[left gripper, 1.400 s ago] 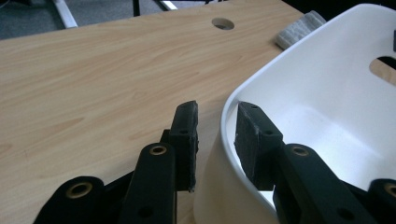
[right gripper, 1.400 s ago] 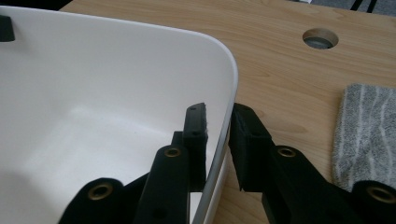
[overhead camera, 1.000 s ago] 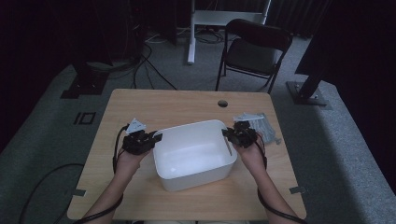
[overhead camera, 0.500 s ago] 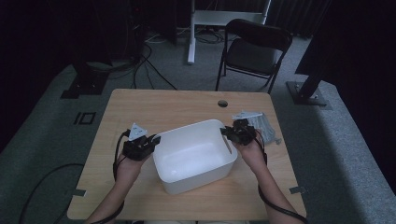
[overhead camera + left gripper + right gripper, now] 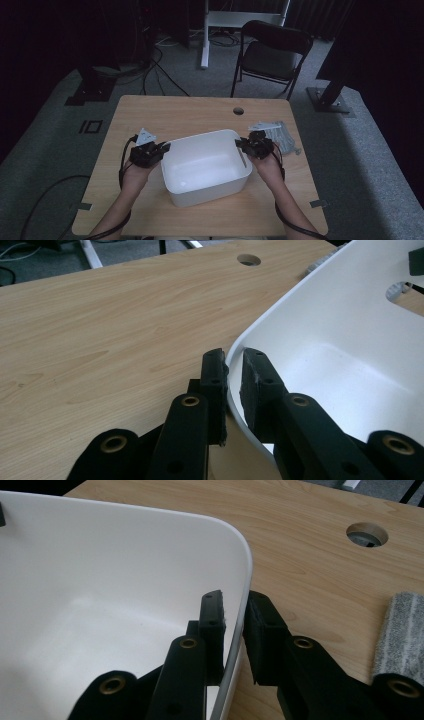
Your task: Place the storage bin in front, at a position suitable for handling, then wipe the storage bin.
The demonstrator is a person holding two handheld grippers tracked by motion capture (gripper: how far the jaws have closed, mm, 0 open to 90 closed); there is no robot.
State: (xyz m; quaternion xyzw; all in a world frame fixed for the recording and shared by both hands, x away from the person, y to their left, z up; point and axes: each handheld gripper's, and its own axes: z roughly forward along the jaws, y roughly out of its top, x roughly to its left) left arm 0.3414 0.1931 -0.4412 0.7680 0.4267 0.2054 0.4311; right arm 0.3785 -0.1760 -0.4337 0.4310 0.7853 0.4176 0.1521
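Observation:
An empty white plastic bin (image 5: 202, 162) stands in the middle of the wooden table (image 5: 175, 112). My left gripper (image 5: 162, 148) is shut on the bin's left rim, and my right gripper (image 5: 241, 144) is shut on its right rim. In the left gripper view the jaws (image 5: 233, 357) pinch the thin white wall of the bin (image 5: 350, 340), one jaw inside and one outside. The right gripper view has the jaws (image 5: 234, 600) straddling the rim of the bin (image 5: 100, 580) near a rounded corner. I cannot tell whether the bin rests on the table or hangs just above it.
A folded grey striped cloth (image 5: 282, 137) (image 5: 405, 625) lies on the table just right of the right gripper. A round cable hole (image 5: 238, 110) (image 5: 248, 260) (image 5: 366, 534) sits near the far edge. A black folding chair (image 5: 272, 55) stands behind the table.
The bin and both grippers have shifted very slightly to the left. Both grips have held throughout.

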